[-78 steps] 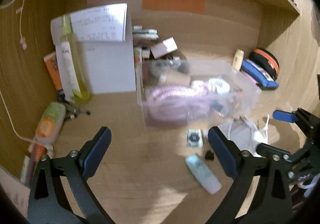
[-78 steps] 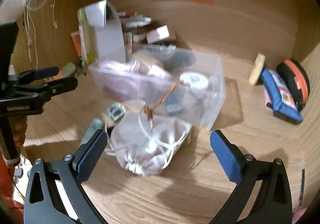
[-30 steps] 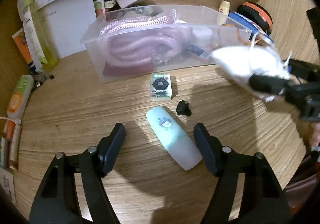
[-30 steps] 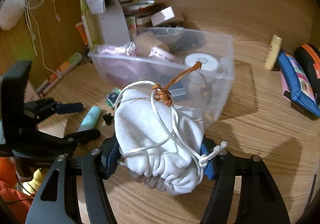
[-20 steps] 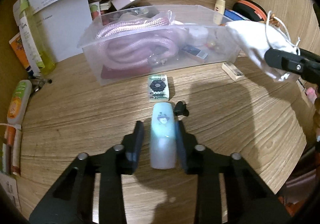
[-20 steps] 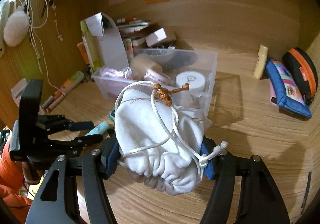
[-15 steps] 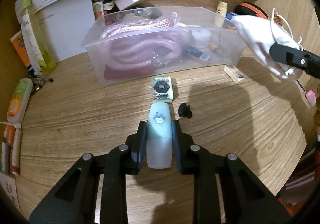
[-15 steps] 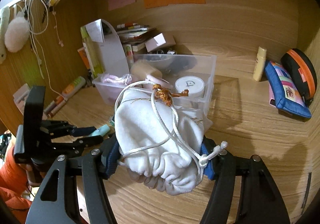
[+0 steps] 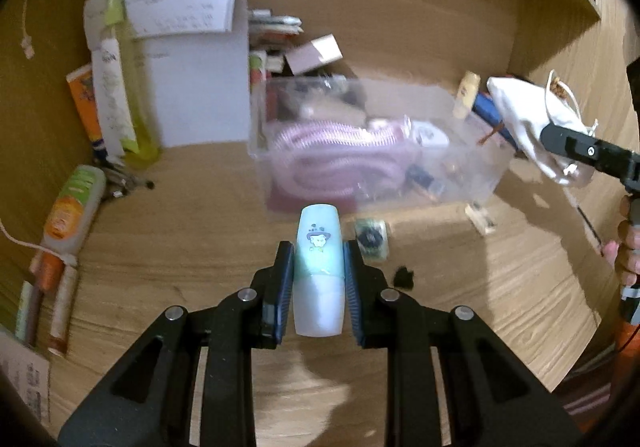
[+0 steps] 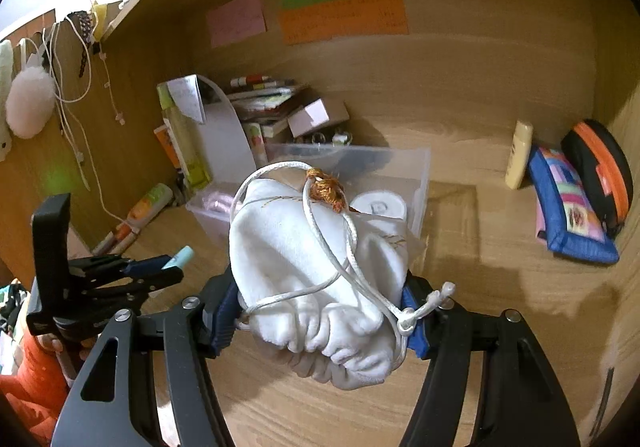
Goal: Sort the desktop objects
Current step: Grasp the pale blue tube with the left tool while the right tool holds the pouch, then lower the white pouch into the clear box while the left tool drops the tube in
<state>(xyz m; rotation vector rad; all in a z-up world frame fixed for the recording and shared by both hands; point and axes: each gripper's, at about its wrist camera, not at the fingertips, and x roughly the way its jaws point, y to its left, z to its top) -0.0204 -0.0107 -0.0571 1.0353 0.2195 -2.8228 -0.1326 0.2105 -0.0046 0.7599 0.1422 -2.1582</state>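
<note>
Only the right wrist view shows the blue pouch point(image 10: 572, 207) at three o'clock, while the left gripper point(image 9: 319, 279) pinches the mint tube point(image 9: 319, 267) and the right gripper point(image 10: 320, 311) squeezes the white drawstring bag point(image 10: 320, 267) before the clear bin point(image 10: 420, 167).

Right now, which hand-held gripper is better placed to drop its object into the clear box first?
Probably the right hand-held gripper: its white pouch hangs beside the clear box, while the left holds the mint tube farther back.

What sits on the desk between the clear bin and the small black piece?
A small patterned packet lies between clear bin and black piece; left wrist view.
</note>
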